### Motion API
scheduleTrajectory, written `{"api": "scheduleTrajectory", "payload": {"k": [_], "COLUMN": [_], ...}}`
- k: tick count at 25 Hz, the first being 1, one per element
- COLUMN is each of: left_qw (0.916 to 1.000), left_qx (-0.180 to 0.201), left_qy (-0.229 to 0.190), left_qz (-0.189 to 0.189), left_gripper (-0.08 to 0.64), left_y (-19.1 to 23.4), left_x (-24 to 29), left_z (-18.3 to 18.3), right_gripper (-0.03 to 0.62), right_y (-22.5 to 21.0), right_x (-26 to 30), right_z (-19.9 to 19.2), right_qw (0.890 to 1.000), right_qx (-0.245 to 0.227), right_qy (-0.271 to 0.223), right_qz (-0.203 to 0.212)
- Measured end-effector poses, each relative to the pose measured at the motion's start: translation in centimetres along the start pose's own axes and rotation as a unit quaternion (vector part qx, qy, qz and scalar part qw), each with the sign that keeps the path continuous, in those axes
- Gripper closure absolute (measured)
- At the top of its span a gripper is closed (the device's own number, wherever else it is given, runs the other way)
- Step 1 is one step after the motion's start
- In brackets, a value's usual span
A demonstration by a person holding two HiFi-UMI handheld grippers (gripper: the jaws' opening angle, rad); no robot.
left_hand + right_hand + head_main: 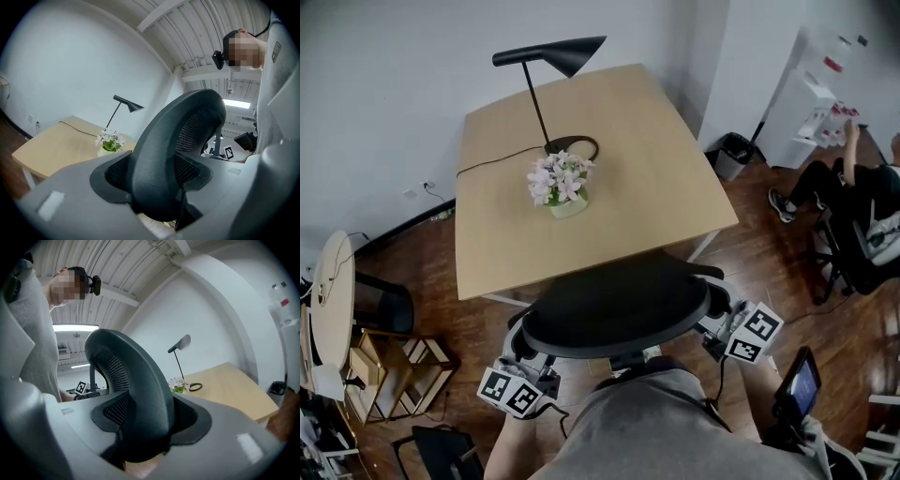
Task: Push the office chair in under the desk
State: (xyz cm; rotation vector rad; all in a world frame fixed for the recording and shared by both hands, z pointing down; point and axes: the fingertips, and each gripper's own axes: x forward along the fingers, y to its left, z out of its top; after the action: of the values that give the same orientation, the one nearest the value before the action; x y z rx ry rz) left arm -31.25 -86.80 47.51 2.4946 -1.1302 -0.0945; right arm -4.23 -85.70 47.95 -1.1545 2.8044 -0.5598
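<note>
The black office chair's mesh backrest [614, 305] stands just in front of me, its top edge close to the near edge of the light wooden desk [628, 187]. My left gripper [528, 354] is shut on the backrest's left rim. My right gripper [724, 323] is shut on the right rim. In the left gripper view the backrest [183, 136] fills the gap between the jaws of the left gripper [159, 187], with the dark pads [110, 176] against its frame. In the right gripper view the right gripper [140, 427] clamps the backrest [126, 376] the same way. The seat and wheels are hidden.
A black lamp [553, 56] and a pot of pink flowers [562, 183] stand on the desk. A seated person [853, 216], a bin [734, 155] and a white shelf unit [816, 94] are at the right. A round side table [333, 300] and a wooden rack [394, 366] are at the left.
</note>
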Motion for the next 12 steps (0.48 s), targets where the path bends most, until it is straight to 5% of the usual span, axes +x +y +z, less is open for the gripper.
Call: {"api": "scheduleTrajectory", "payload": {"k": [12], "left_qw": [1.0], "left_qx": [-0.003], "left_qy": [-0.003], "left_qz": [0.004], "left_gripper": [0.299], "left_y": [2.0], "left_x": [0.0], "left_z": [1.5], "right_gripper": [0.33], "right_y": [0.4], "right_x": [2.5], "right_z": [1.1], "right_qw": [1.0], "right_qx": [-0.005], "right_qy": [-0.003], "right_qz": [0.006]}}
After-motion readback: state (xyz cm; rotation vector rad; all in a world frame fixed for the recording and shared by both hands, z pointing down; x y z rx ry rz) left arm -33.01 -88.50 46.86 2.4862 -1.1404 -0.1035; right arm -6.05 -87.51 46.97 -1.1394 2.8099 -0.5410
